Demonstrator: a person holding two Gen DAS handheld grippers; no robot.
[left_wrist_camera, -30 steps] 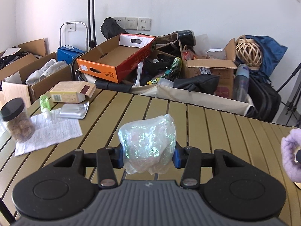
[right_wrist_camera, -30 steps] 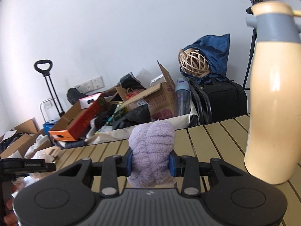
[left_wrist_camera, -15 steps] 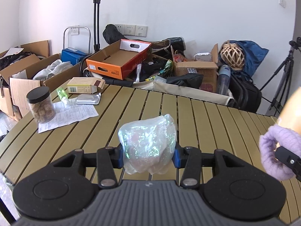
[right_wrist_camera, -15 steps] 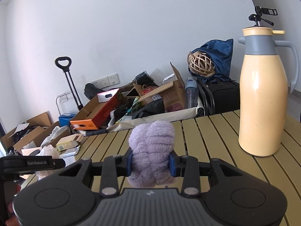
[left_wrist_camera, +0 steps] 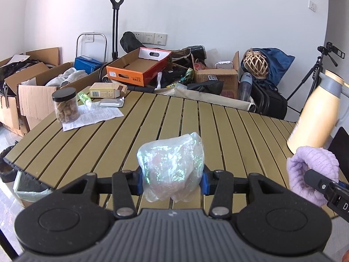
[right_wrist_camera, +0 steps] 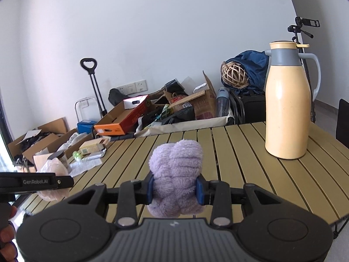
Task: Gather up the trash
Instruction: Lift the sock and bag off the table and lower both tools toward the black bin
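Two grippers clenched, left [left_wrist_camera: 172, 180] on plastic wad [left_wrist_camera: 171, 170], right [right_wrist_camera: 174, 188] on purple cloth [right_wrist_camera: 176, 174], thermos [right_wrist_camera: 288, 109] nearby

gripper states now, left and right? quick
Left gripper: closed on the crumpled plastic bag.
Right gripper: closed on the purple fluffy cloth.

On the slatted olive-green surface [left_wrist_camera: 174, 118] stand one tall cream thermos jug with a grey collar [right_wrist_camera: 288, 109] and, at the far end from that jug, one black-lidded clear jar [left_wrist_camera: 65, 106], one printed paper sheet [left_wrist_camera: 96, 118], one flat silver foil pouch [left_wrist_camera: 112, 103], one yellow carton [left_wrist_camera: 104, 90] and one small green bottle [left_wrist_camera: 84, 98].

Two hand-held grippers: one [left_wrist_camera: 172, 180] pinches one crumpled clear plastic bag [left_wrist_camera: 172, 168], the other [right_wrist_camera: 175, 188] one lilac fluffy cloth wad [right_wrist_camera: 176, 174].
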